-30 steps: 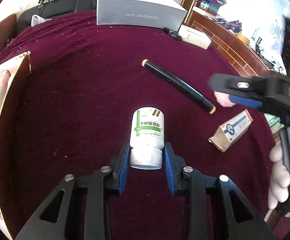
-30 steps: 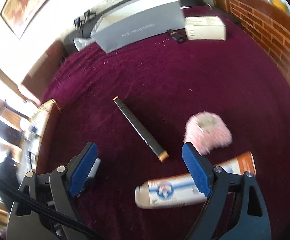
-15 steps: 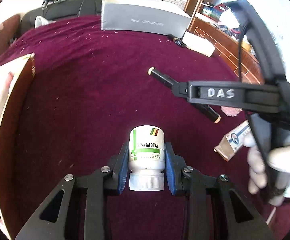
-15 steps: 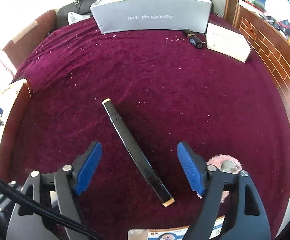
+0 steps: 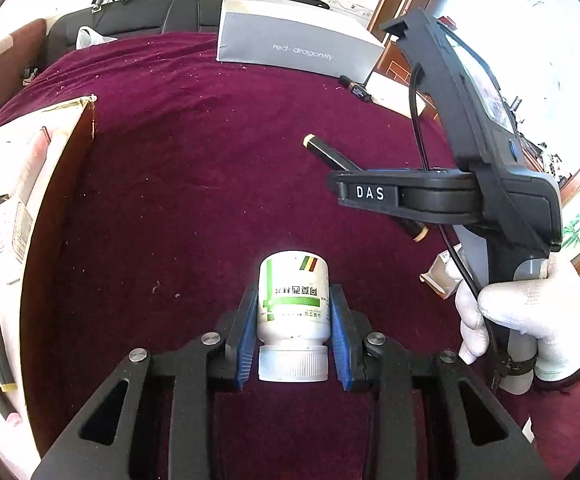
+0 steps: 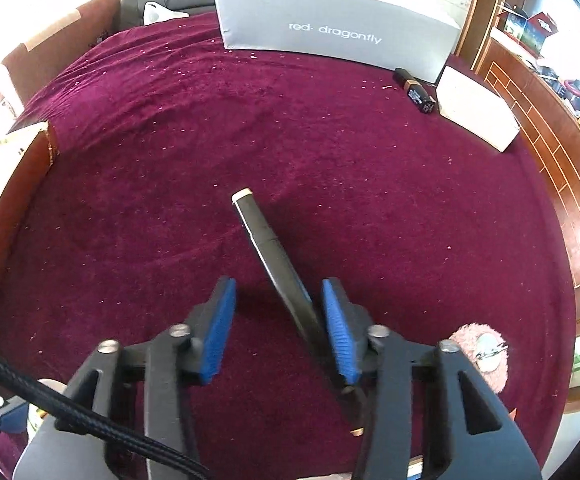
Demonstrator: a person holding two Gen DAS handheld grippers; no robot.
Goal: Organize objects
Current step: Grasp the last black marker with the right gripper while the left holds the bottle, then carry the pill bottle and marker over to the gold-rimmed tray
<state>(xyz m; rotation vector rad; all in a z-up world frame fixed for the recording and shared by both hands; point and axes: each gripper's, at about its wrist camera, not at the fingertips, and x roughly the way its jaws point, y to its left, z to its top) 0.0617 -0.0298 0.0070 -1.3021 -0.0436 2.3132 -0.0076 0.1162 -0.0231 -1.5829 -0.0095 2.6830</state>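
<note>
Two blue pads of the left gripper [image 5: 293,330] squeeze a white pill bottle [image 5: 293,312], cap toward the camera, bottom pointing away. The right gripper [image 6: 278,320] (marked "DAS") has dropped lower around the black pen [image 6: 278,268], jaws half open, pen lying lengthwise on the red cloth [image 6: 170,140]. A grey box [image 6: 330,36] says "red- dragonfly".

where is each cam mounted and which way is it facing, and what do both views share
Left wrist: sits on the left gripper, looking forward along its fingers over the maroon cloth; shows both blue pads shut on the white bottle, plus the right gripper's body and the gloved hand holding it.
Right wrist: sits on the right gripper, facing the same way; shows its open fingers astride the black pen.
Shared: the pen, the cloth, the grey box at the far edge.
</note>
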